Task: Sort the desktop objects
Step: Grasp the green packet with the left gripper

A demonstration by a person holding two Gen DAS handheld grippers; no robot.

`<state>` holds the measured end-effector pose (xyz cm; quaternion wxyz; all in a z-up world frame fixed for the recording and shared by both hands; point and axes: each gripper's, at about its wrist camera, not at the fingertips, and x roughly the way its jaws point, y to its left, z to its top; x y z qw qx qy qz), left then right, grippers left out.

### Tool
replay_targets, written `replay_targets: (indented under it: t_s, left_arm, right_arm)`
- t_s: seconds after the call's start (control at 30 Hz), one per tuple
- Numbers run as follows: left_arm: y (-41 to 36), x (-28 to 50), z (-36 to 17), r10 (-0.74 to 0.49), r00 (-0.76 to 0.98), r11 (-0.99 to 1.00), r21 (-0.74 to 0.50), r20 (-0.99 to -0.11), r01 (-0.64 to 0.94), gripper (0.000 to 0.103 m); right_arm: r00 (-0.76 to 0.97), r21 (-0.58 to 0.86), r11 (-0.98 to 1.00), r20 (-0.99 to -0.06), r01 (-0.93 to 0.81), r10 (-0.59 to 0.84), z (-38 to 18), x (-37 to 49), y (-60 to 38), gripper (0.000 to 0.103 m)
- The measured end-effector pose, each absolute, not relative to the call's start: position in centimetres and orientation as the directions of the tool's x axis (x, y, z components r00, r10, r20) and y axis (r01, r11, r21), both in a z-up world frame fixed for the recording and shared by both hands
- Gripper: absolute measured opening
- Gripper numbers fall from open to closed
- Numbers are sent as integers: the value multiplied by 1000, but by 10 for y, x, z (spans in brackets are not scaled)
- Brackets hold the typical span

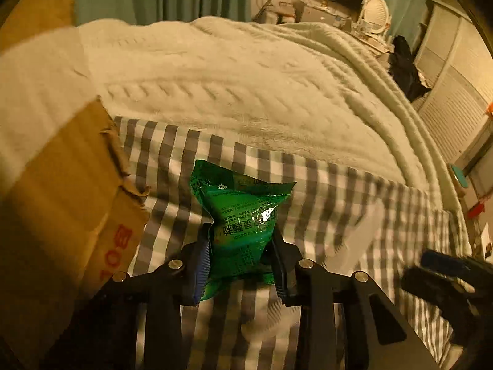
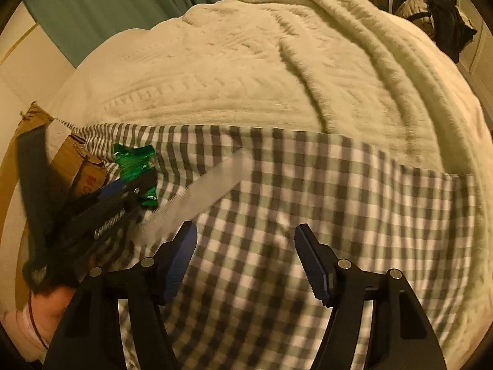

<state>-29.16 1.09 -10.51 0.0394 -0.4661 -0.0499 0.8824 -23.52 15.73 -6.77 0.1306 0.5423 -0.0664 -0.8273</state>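
Note:
A crinkled green foil packet [image 1: 243,212] with printed text sits between the blue pads of my left gripper [image 1: 240,234], which is shut on its lower half above the checked cloth [image 1: 339,191]. The right wrist view shows the same packet [image 2: 135,160] in the left gripper [image 2: 135,185] at the left edge. My right gripper [image 2: 245,231] stands open over the checked cloth [image 2: 308,185] with nothing between its fingers. A long white flat object [image 2: 212,185], blurred, lies on the cloth just left of and ahead of it.
A brown cardboard box [image 1: 61,200] with red print stands close on the left of the packet. A cream knitted blanket [image 1: 231,77] covers the bed beyond the cloth. Green curtains and cluttered furniture are far behind. A hand [image 2: 40,308] holds the left gripper.

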Motion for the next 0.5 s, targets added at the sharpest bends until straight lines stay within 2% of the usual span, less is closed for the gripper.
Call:
replay_targets:
  t_s: [0.17,0.33,0.4,0.43,0.5]
  left_arm:
    - [9,-270,-100,110,-573,-994,-79,-812,-79,35]
    - [9,-260,-106,125,-548,-991,-79,-827,-107,35]
    - [10,-260,-109,135,-536,-990,-88,-834,-112,35]
    - [10,-259,-109,143,-530,-988,-93,-836,-119,35]
    - [9,-255,-109,150,-521,-987,-99,-840,-125,35]
  right_arm:
    - [-354,307,-945,-876,116,-328,-82,-254,135,66]
    - [-331,418,-908,-857,3,-396,-105,-272,121,66]
    - [-344,426,-905,-851,-14,-396,-108,-276,119,52]
    - [-349,414,-910,-855,-18,-382,-107,-277,119,34]
    - [-352,420,-907,-852,-21,-386,-106,-278,123,19]
